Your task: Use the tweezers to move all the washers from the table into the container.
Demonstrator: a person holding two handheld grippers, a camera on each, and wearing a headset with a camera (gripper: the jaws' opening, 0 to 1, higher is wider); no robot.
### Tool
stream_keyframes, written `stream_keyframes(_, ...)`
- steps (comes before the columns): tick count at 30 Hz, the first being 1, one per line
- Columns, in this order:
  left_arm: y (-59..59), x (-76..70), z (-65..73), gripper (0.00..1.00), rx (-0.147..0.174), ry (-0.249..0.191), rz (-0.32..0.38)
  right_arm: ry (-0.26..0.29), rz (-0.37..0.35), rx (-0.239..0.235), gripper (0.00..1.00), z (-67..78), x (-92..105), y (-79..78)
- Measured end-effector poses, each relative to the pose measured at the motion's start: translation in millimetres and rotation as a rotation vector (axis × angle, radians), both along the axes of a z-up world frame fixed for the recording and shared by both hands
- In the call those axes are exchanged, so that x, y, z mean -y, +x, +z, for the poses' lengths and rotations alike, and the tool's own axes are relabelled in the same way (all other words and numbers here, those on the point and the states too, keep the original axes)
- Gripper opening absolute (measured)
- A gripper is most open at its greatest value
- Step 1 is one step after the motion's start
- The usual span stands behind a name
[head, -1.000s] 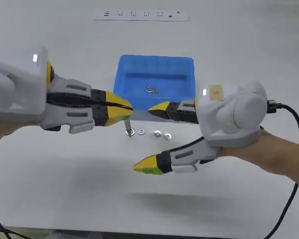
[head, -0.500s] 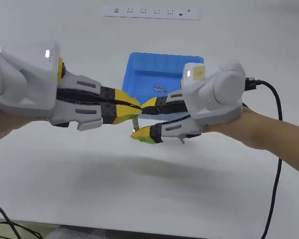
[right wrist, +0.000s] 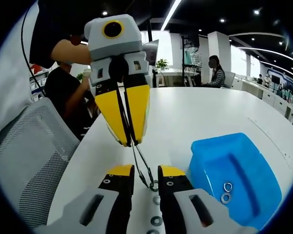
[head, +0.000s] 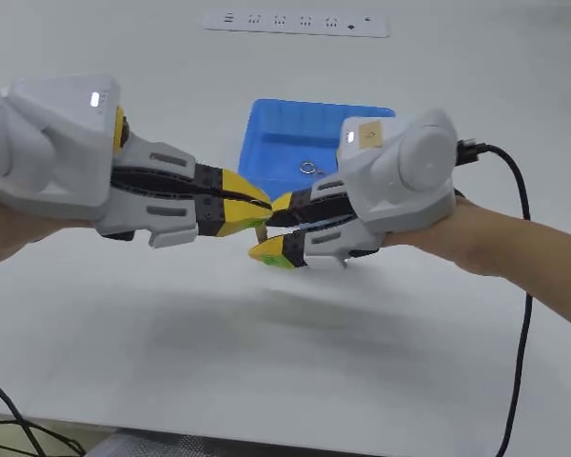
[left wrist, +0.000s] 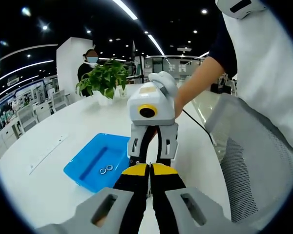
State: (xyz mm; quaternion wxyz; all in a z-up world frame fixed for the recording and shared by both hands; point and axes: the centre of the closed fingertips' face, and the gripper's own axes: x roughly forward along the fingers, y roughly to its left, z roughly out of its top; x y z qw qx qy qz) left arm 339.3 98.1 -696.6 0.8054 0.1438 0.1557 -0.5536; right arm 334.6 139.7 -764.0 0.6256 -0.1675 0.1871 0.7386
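On the white counter (head: 171, 343), the left tool (head: 262, 211) is clamped on the tweezers (right wrist: 149, 183), whose tips reach a washer (right wrist: 155, 185). The right tool (right wrist: 146, 169), jaws slightly apart, flanks them. Two washers (right wrist: 228, 186) lie in the blue container (right wrist: 205, 161); a short row remains outside. A second ago the right tool hung lower, spread wide.

Your right gripper (head: 269, 228) has swung in from the right side of the tabletop (head: 266, 371), and its tips now meet those of the left gripper (head: 260, 213). Its jaws were spread wide a second ago (the lower one hung well out toward the near edge). They have drawn in to a narrow gap on either side of the tweezers (right wrist: 140, 165). Whether they already press the legs can't be told.
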Motion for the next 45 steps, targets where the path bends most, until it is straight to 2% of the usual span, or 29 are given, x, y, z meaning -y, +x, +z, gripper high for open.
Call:
stream_keyframes(8, -1.5, 1.0, -0.7, 0.04, 0.004, 0.007, -0.007, -0.024, 0.020, 0.023, 0.13, -6.1, -1.0, -2.1)
stream_keyframes(17, -4.4, 0.7, -0.9, 0.05, 0.002, 0.013, -0.006, -0.033, 0.051, 0.093, 0.10, -7.5, -0.6, -3.0)
stream_keyframes(25, -4.4, -1.5, -1.7, 0.05, 0.010, 0.010, 0.016, -0.040, 0.040, 0.106, 0.10, -8.3, -1.1, -1.5)
stream_keyframes(30, -6.1, -0.3, -0.8, 0.12, -0.008, -0.007, 0.036, -0.038, 0.035, 0.106, 0.09, -8.4, -1.4, -2.9)
stream_keyframes(37, -8.9, -1.8, 1.3, 0.19, -0.006, -0.010, 0.063, -0.041, 0.024, 0.112, 0.09, -5.1, 0.2, -0.3)
stream_keyframes(41, -11.7, -8.5, 2.9, 0.22, 0.000, -0.003, 0.091, -0.036, 0.017, 0.118, 0.09, -0.8, 1.7, 0.4)
stream_keyframes(45, -13.3, -11.3, 10.4, 0.25, 0.000, -0.035, 0.124, -0.032, 0.015, 0.122, 0.09, 3.4, 3.0, -0.3)
